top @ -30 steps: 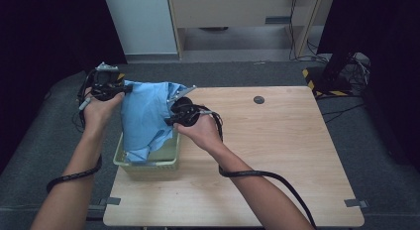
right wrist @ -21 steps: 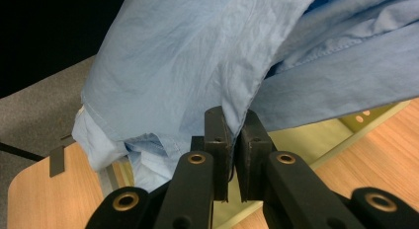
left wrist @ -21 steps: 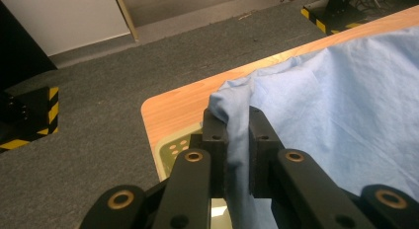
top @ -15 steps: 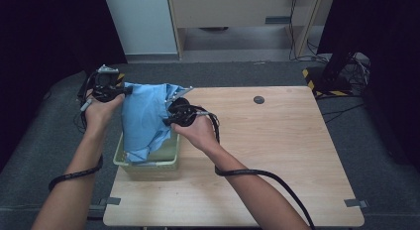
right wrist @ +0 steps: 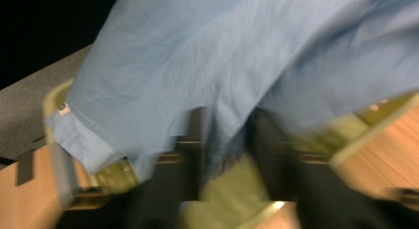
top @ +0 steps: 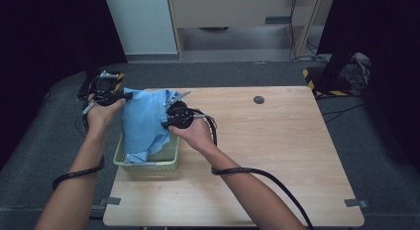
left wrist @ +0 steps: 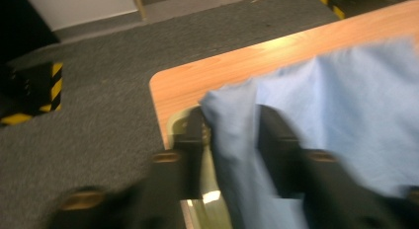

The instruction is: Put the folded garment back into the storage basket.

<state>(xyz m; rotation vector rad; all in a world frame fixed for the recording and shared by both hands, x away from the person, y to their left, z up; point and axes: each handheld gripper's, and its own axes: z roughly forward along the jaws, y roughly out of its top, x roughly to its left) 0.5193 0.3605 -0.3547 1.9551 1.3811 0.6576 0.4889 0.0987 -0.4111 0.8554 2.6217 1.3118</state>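
Change: our left gripper [top: 120, 96] and right gripper [top: 167, 120] have just been opening their jaws, the cloth [top: 144, 122] between them in both gripper views; compared with a second ago, it hangs lower.
Grip: released, or nearly so; blur hides whether the pads touch.
Cloth: draped into the bin [top: 148, 163], upper part above the rim.
Meaning: we judge the drop is under way.
Edges: the bin sits at the table [top: 277, 155] corner, floor just beside.
Room: bare wood to our right.

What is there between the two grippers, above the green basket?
In the high view, the blue cloth spans from the left gripper to the right gripper, hanging into the green basket. Both grippers' jaws have just been opening, cloth between them.
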